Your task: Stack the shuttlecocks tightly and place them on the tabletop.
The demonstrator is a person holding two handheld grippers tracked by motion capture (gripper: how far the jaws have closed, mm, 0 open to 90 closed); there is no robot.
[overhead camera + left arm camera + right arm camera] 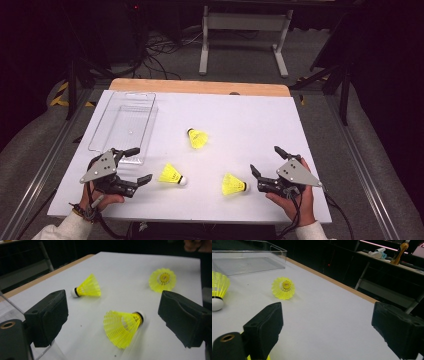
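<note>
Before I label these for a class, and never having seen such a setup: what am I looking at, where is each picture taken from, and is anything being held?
A person holds a two-jaw tool in each hand: the left tool and the right tool. One picture looks down from above the table; the other two come from cameras riding on each tool, looking along its black jaws. On the white table lie three yellow plastic shuttlecocks and a clear plastic tray. Both tools are open and hold nothing.
</note>
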